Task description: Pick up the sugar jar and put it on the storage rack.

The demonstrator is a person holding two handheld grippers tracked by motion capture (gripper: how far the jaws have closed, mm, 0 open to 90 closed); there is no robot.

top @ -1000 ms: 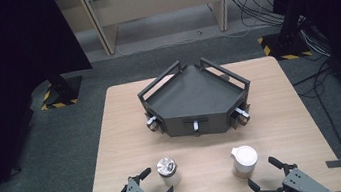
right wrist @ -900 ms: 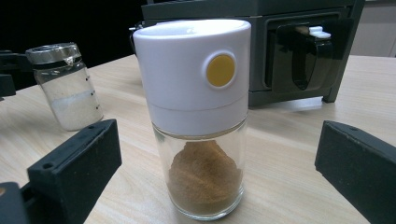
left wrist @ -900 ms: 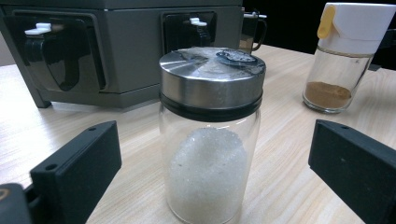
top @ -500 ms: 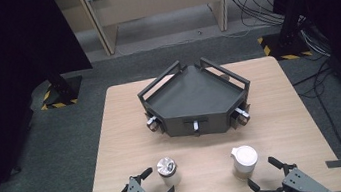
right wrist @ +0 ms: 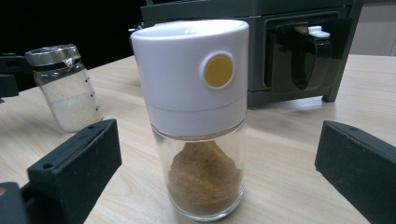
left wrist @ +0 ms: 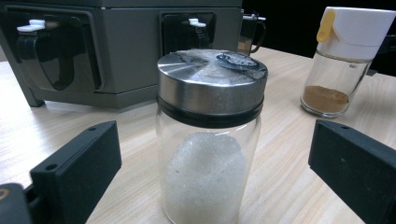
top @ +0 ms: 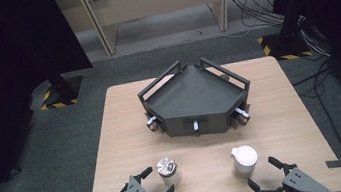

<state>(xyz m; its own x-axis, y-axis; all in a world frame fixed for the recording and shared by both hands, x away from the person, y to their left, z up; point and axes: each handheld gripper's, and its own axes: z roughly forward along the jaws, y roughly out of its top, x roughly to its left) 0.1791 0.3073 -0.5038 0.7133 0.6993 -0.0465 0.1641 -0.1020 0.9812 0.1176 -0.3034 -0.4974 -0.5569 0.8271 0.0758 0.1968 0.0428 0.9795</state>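
Left gripper [top: 156, 184]: near the table's front edge in the high view, jaws spread wide, nothing clamped.
Steel-lidded jar [left wrist: 208, 135]: stands upright between the left gripper's two jaws, clear of both, with a gap on each side; in the high view [top: 168, 170] it sits just ahead of that gripper.
Jar contents: white grains, heaped to roughly half the glass.
Right gripper [top: 265, 173]: also at the front edge, on the far side from the left one, jaws wide apart, holding nothing.
White-capped shaker [right wrist: 198, 116]: upright between the right gripper's jaws, touching neither; in the high view [top: 245, 161] it stands just in front of that gripper.
Shaker details: glass base with brown powder at the bottom, a yellow round button on the white cap, facing the right gripper.
Jar to shaker: well apart, each in front of its own gripper; from the left gripper view the shaker [left wrist: 343, 58] stands beyond the outer jaw, farther off.
Grey rack [top: 194, 100]: angular, dark, beyond both containers from the grippers, with latches along its front face.
Table [top: 293, 124]: light wood, carrying everything.
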